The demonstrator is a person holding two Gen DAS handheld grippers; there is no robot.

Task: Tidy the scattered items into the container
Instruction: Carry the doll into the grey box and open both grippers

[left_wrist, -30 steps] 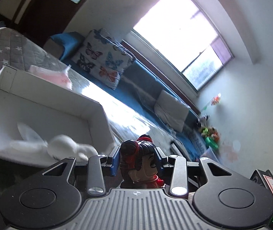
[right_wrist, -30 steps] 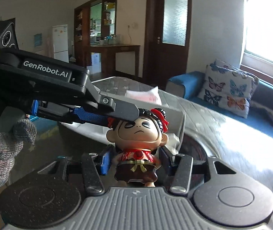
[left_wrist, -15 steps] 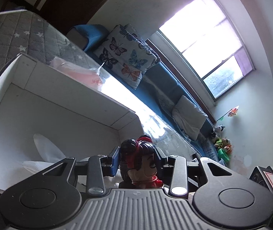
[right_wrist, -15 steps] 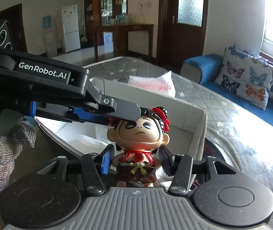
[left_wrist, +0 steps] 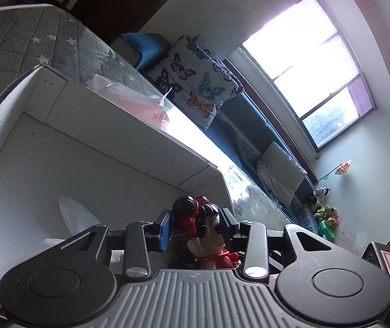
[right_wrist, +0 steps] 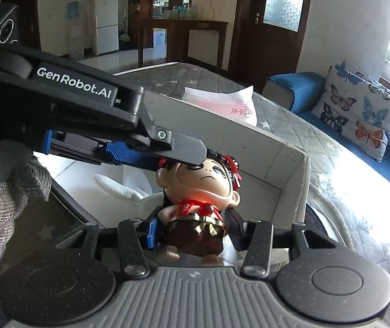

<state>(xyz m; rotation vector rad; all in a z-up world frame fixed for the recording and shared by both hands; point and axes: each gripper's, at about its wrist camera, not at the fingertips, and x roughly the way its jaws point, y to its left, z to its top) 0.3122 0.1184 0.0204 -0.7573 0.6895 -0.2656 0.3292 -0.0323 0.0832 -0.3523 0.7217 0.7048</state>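
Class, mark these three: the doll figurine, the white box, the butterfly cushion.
doll figurine (right_wrist: 199,183), right wrist view, on its face.
white box (right_wrist: 249,147), right wrist view, on its far inner wall.
butterfly cushion (left_wrist: 197,87), left wrist view, on its printed front.

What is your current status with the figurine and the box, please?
Left gripper shut on big-headed doll figurine's head, right gripper shut on its body. Figurine tilted over white cardboard box. White cloth inside.

You're in a home living room: blue sofa (left_wrist: 252,136) with butterfly cushion (right_wrist: 359,109) under the window (left_wrist: 312,63), white fridge (right_wrist: 106,22), wooden door (right_wrist: 274,22), quilted mattress (left_wrist: 31,43).
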